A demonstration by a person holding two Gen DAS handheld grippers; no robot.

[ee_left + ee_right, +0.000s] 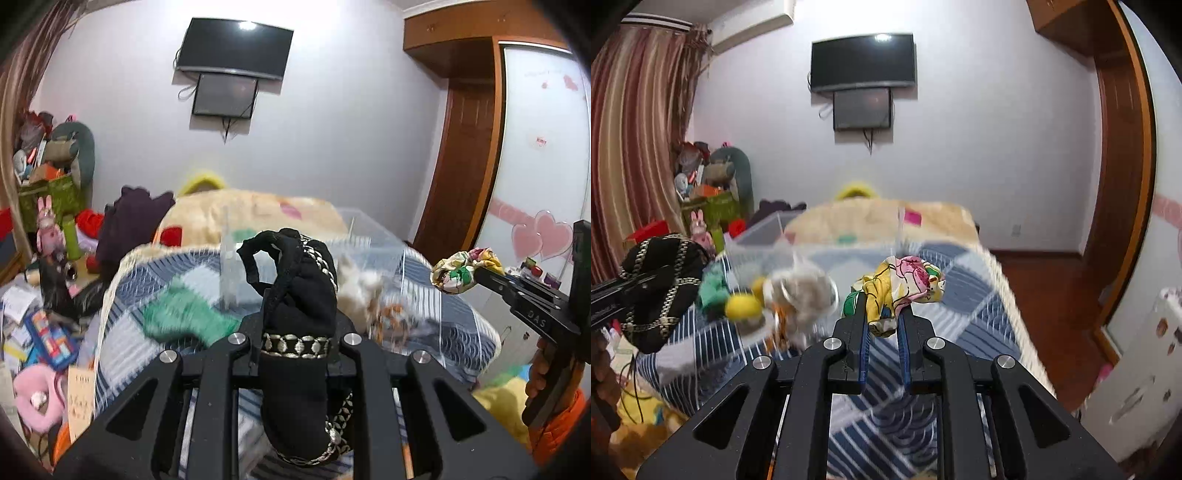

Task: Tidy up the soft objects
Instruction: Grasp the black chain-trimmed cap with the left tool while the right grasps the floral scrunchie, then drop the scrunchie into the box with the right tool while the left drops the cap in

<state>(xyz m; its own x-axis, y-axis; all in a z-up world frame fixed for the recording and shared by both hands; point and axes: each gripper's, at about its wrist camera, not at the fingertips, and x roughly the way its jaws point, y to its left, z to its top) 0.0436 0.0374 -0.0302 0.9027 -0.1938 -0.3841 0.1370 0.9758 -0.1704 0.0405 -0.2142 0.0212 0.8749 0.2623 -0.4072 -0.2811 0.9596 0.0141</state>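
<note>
My left gripper (295, 317) is shut on a black cloth piece with silver chain trim (299, 291), held above the bed; it also shows in the right wrist view (661, 291). My right gripper (882, 314) is shut on a floral yellow-pink scrunchie (905, 284), held in the air; it shows in the left wrist view (465, 271) at the right. A clear plastic box (354, 236) stands on the bed ahead. A green cloth (184, 314), a white fluffy toy (360, 288) and yellow balls (742, 306) lie on the blue patterned blanket (964, 288).
A beige quilt (258, 214) lies behind the box. Toys, boxes and papers (44, 332) clutter the floor at the left. A wardrobe (539, 147) and a door (461, 158) stand at the right. A TV (236, 48) hangs on the far wall.
</note>
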